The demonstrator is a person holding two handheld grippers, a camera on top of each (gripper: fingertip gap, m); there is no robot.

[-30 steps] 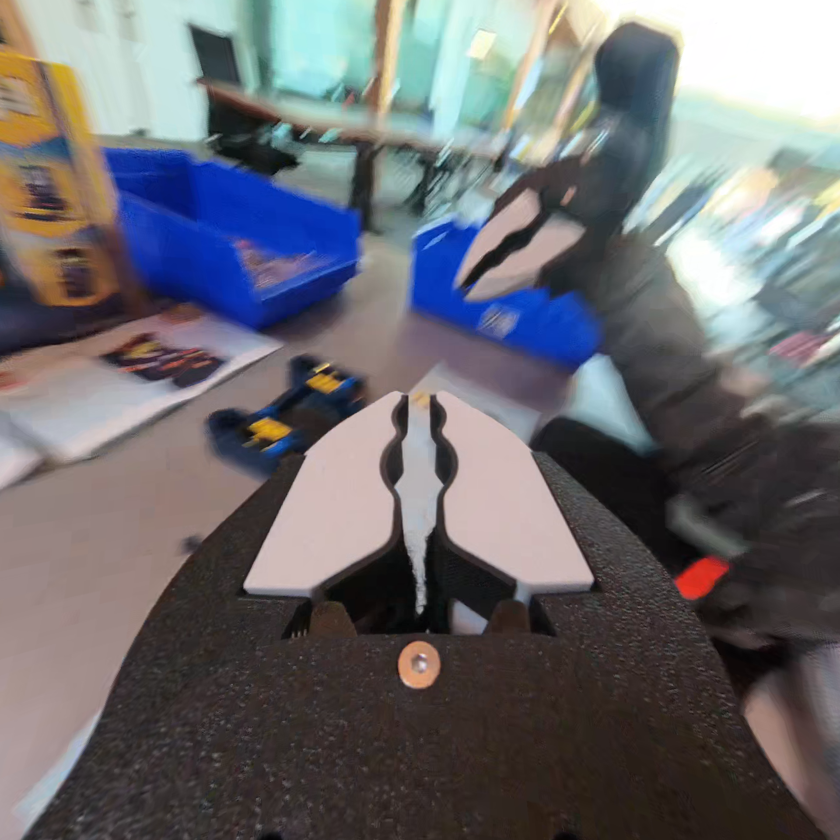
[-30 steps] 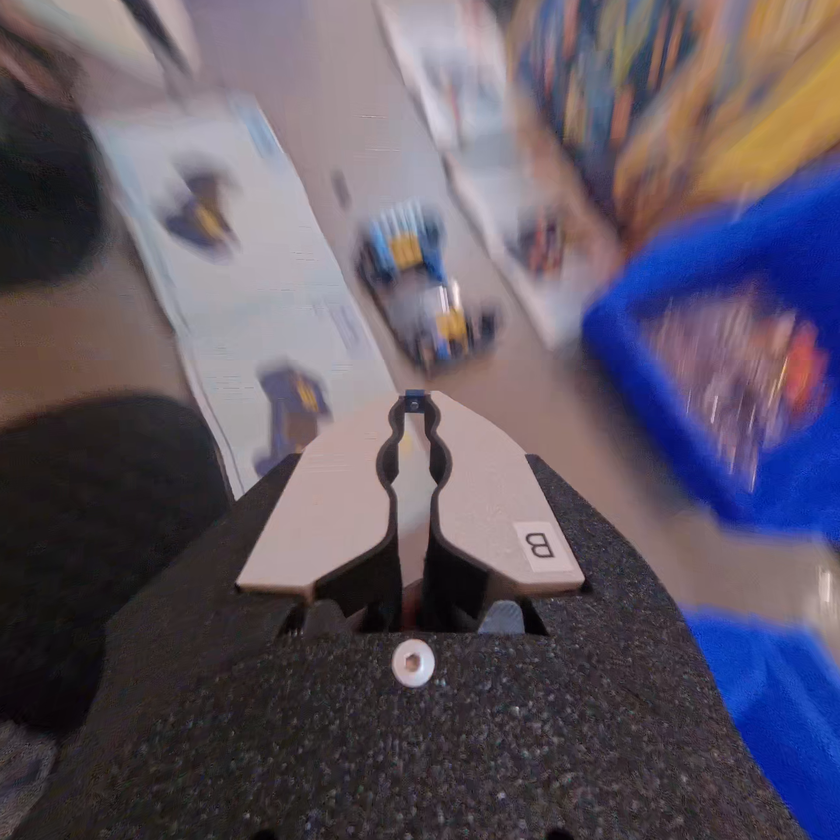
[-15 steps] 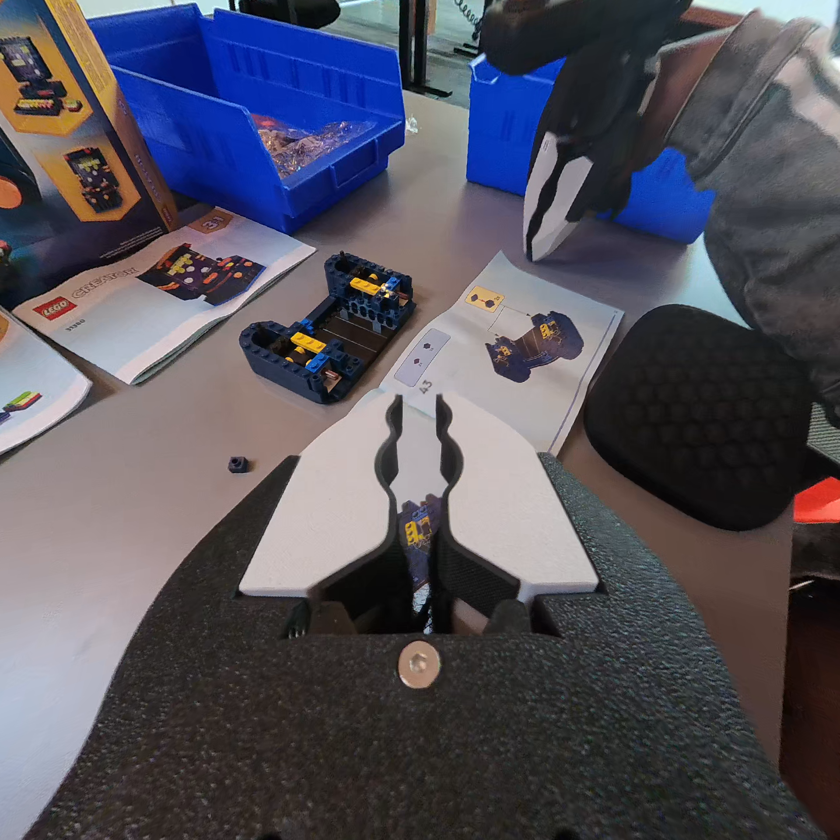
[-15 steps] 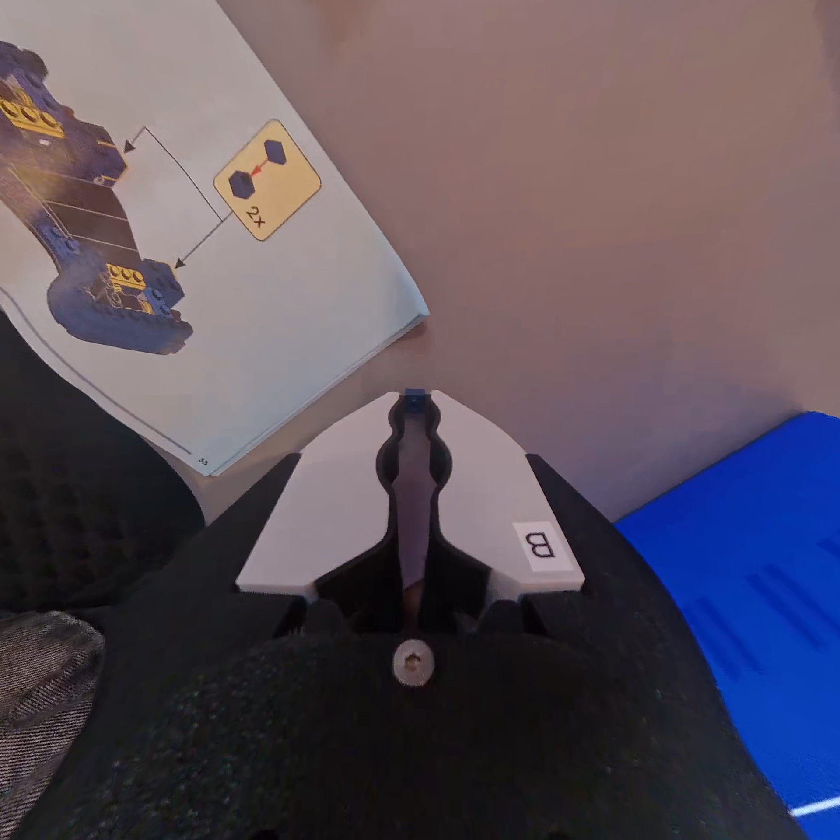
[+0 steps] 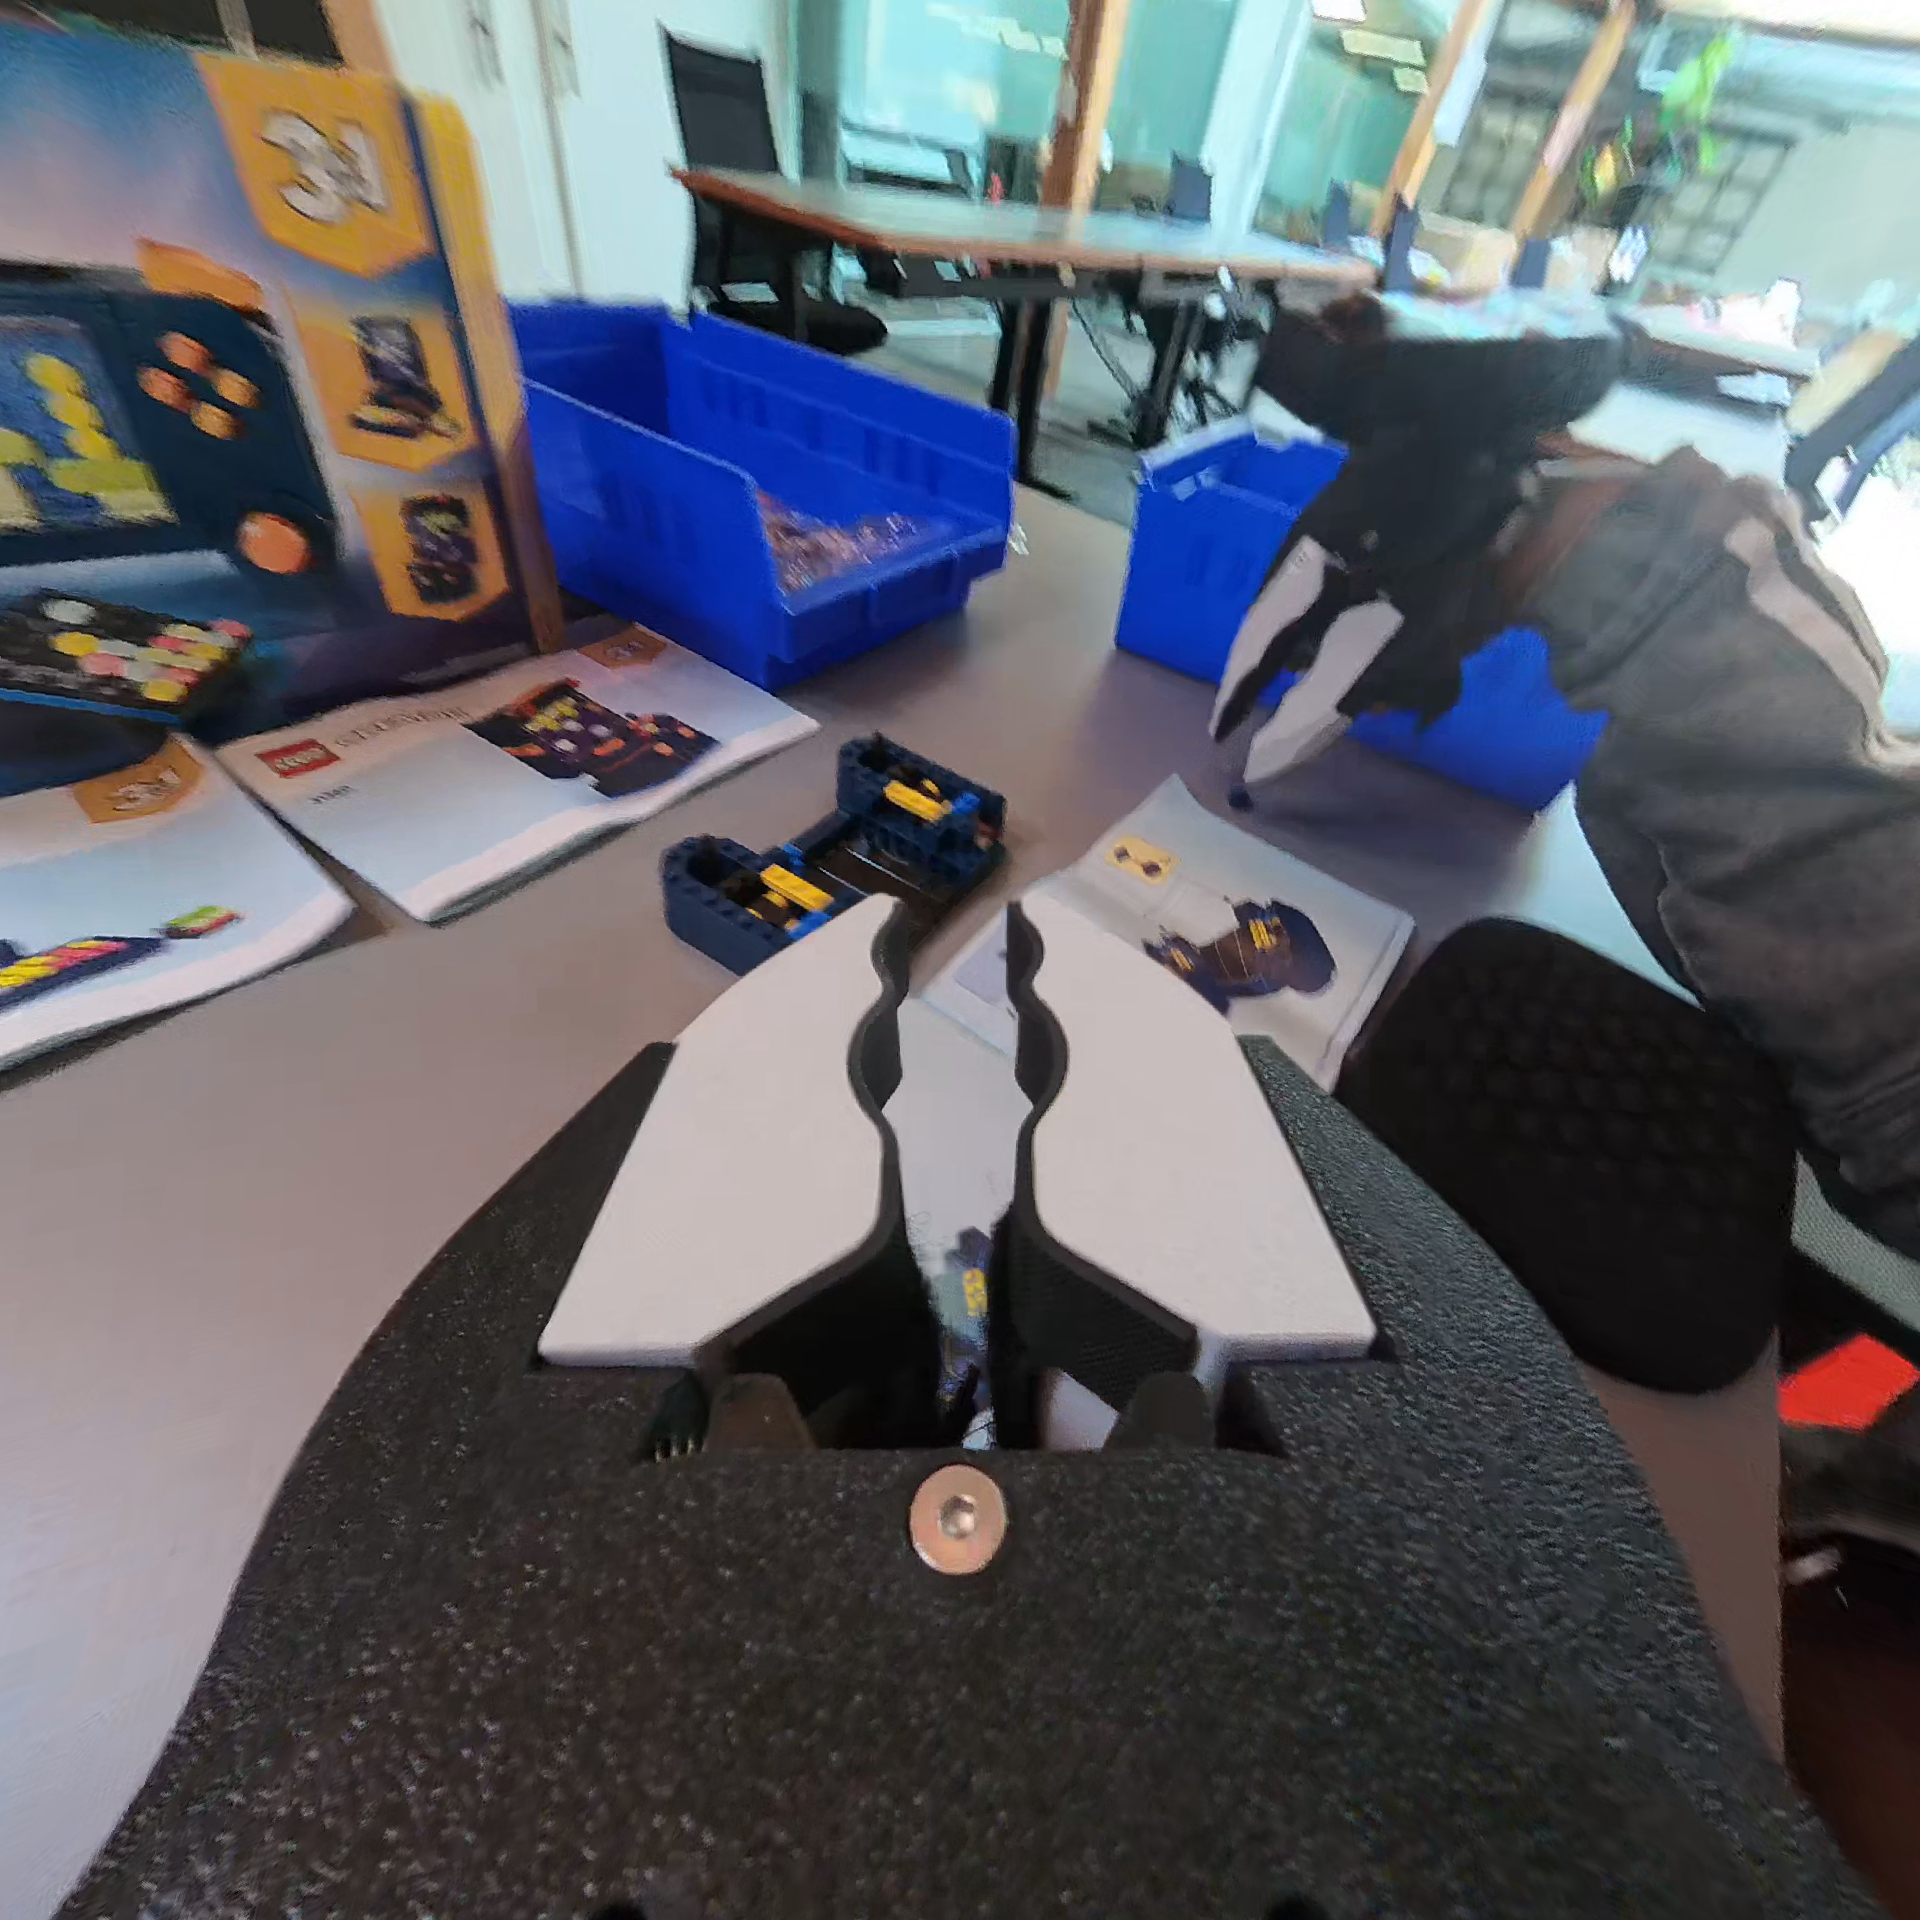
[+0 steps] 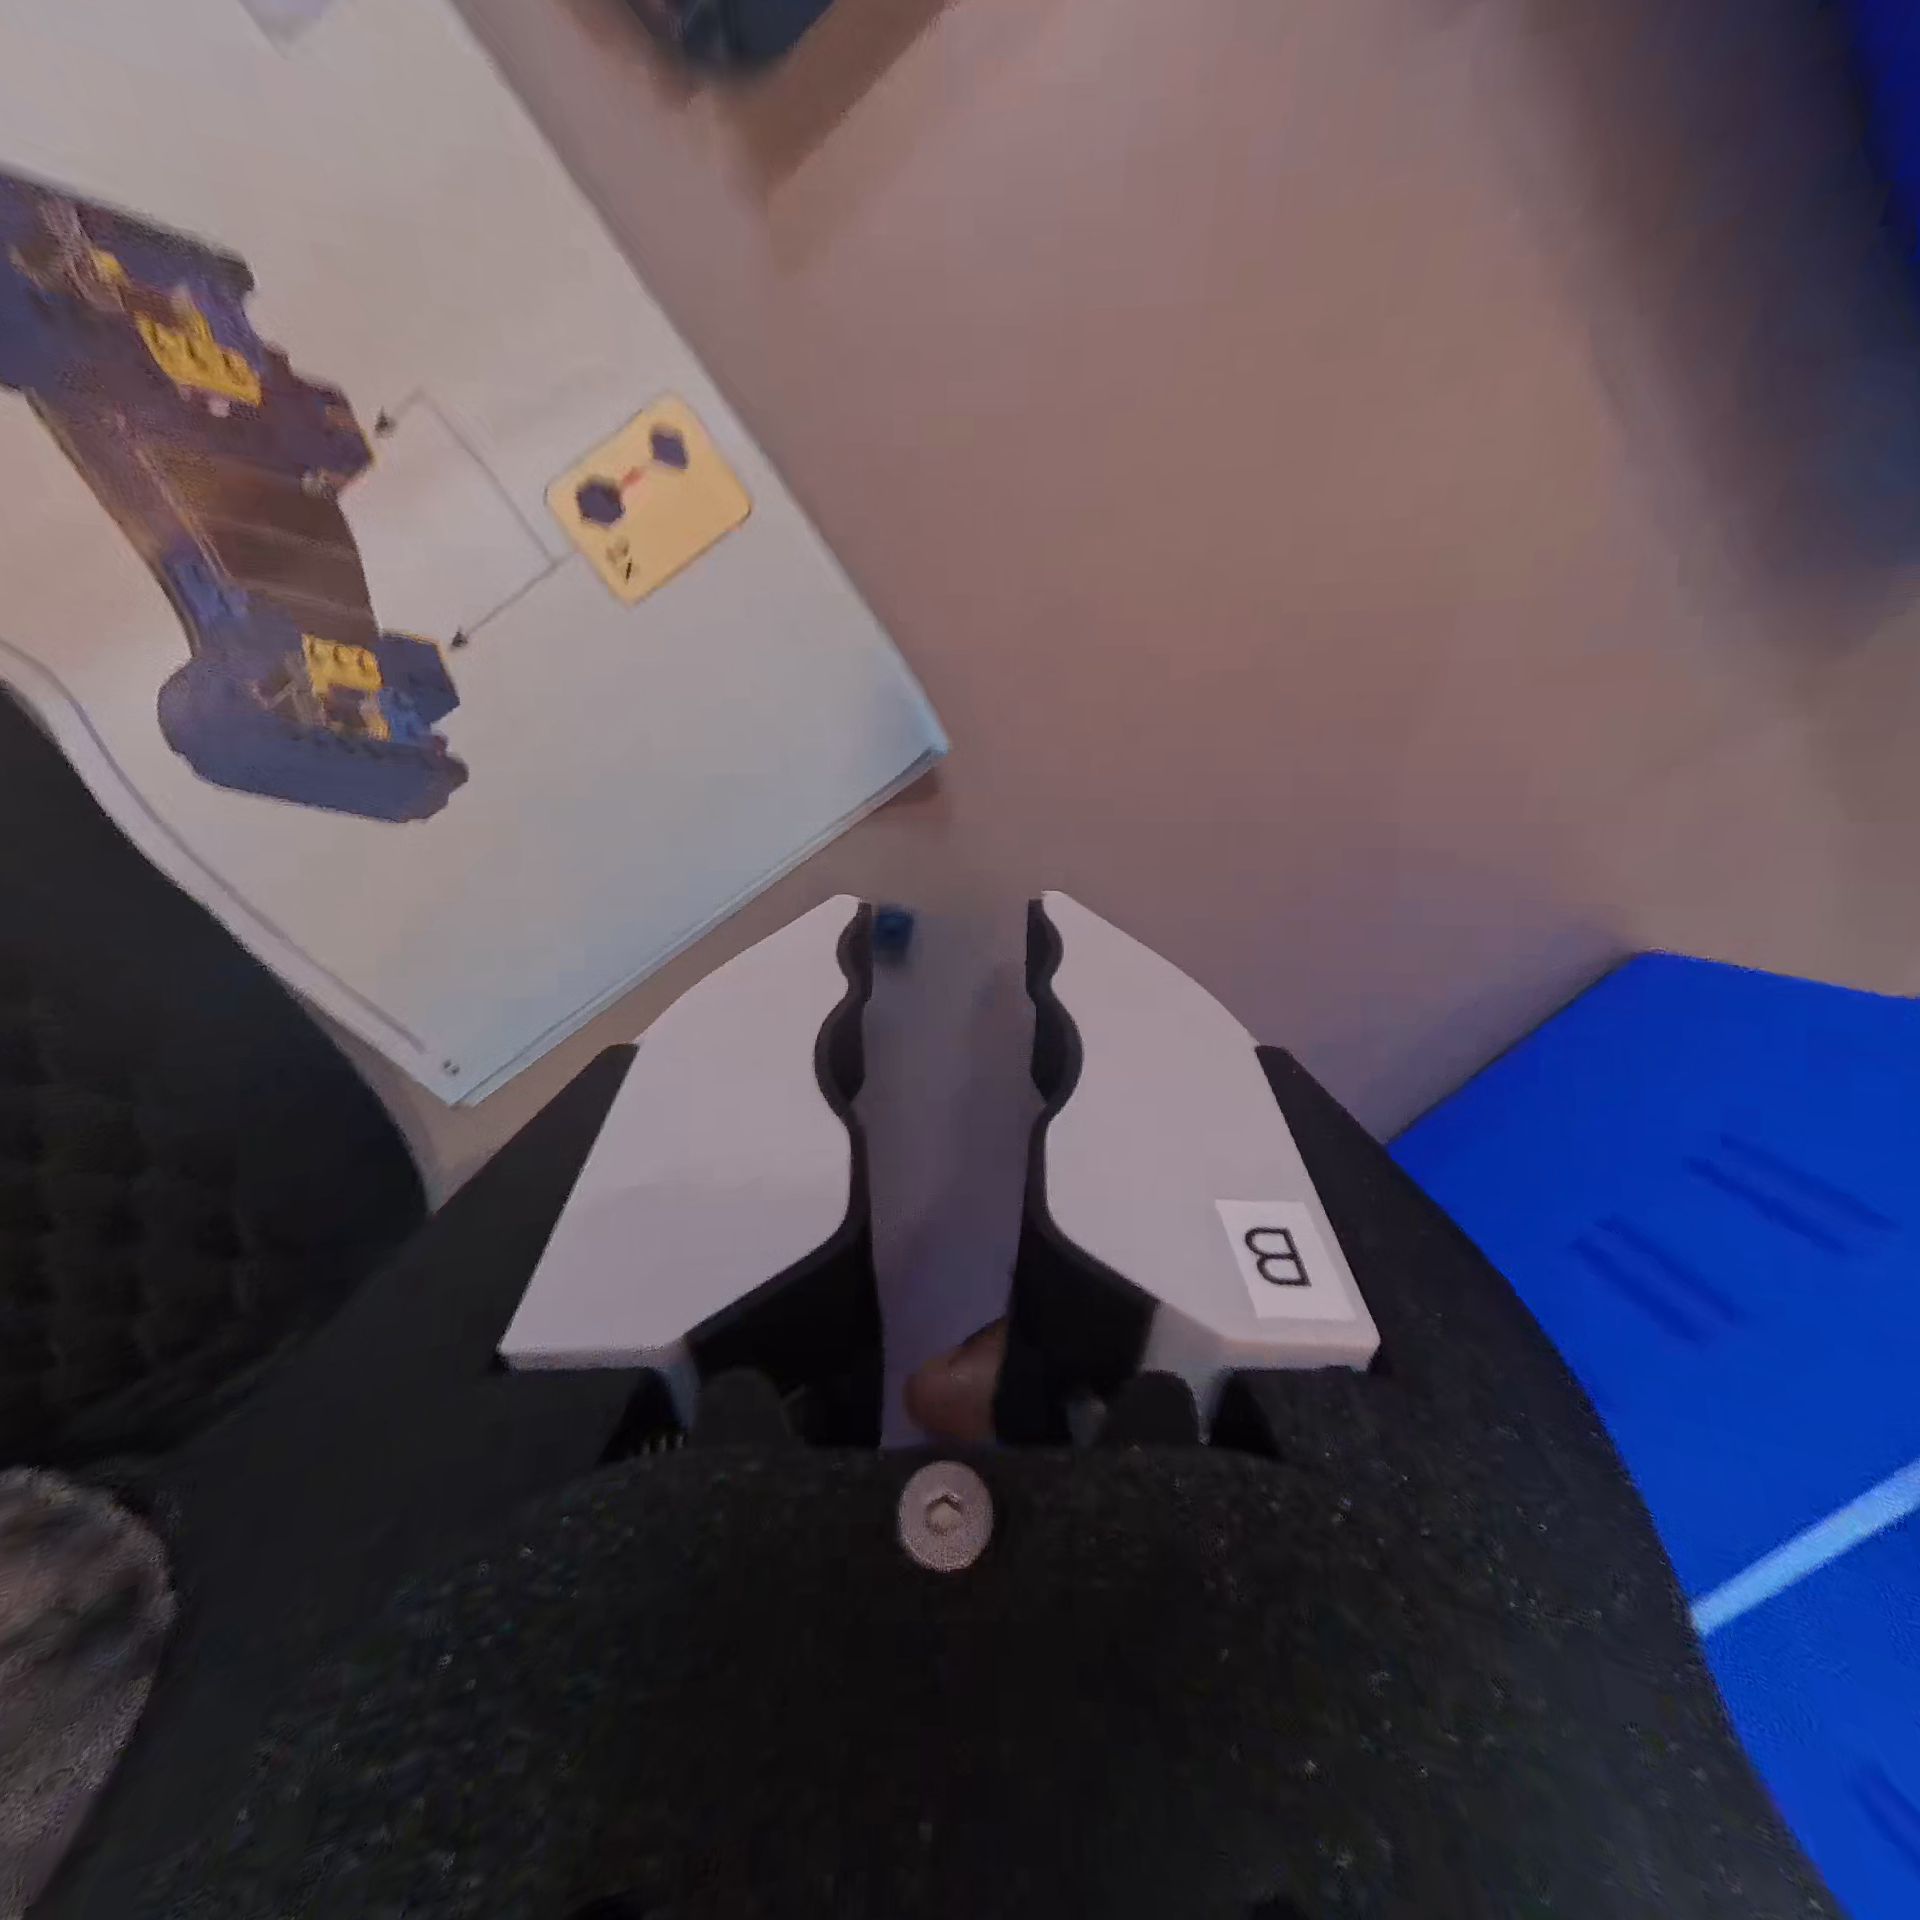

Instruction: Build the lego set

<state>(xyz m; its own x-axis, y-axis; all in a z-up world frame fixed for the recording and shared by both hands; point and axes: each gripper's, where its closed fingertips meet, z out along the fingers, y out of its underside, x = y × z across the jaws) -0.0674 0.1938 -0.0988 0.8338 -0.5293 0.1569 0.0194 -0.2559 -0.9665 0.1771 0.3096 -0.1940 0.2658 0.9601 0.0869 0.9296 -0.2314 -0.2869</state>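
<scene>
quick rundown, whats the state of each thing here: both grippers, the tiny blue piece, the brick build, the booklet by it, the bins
left gripper: open, nothing between the fingers
right gripper: open, nothing gripped
tiny blue piece: loose by the right gripper's left fingertip
brick build: partly built, flat on the table
open booklet: lying open
left bin: holds bagged parts
right bin: contents hidden

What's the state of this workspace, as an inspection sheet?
Surface: grey table.
Job's things: dark blue brick build; open booklet; tiny blue brick by one finger.
Clutter: blue bins, printed box, booklets, black pad.
Grippers: left gripper open, nothing between fingers; right gripper open, brick not pinched.
Cables: nothing seen.
Surroundings: tables, chairs, windows.
</scene>
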